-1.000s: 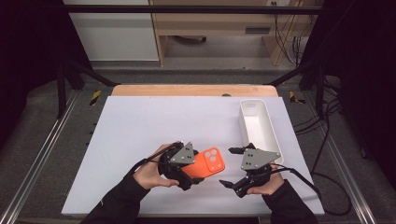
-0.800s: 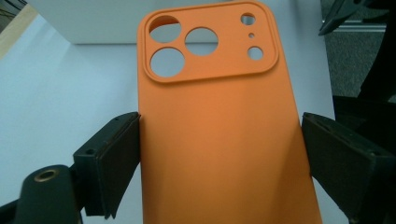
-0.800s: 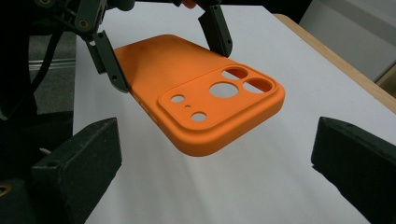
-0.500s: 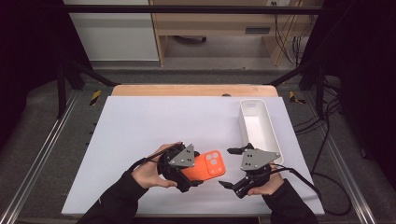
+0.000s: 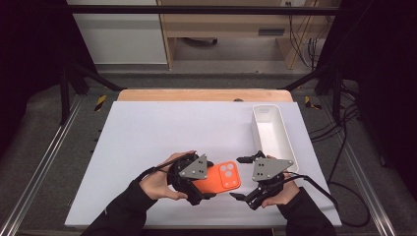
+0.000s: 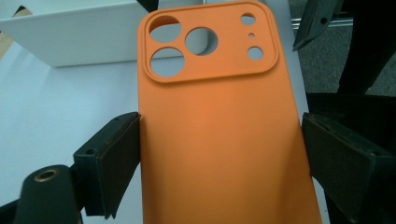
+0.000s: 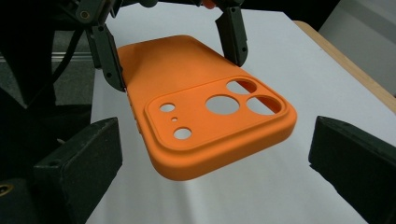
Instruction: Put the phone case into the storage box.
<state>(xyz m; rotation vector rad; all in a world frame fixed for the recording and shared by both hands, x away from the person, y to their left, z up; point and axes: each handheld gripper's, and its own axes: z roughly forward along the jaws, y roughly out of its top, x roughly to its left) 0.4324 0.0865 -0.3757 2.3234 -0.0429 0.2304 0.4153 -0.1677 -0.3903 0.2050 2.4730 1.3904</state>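
An orange phone case with round camera cutouts hangs just above the white table, back side up. My left gripper is shut on its plain end, with both pads pressed on the long edges. My right gripper faces it from the right. Its jaws stand on either side of the camera end with a gap at each side and touch nothing. My right gripper has just been closing its jaws a little, with the case between them. My left gripper keeps its hold.
A long white bin stands at the right of the white tabletop, just beyond my right hand; it also rises behind the case. A wooden strip lines the far edge. Cables trail off to the right.
The right gripper's jaws have drawn slightly closer around the case's camera end. Both hands and the case stay almost where they were.
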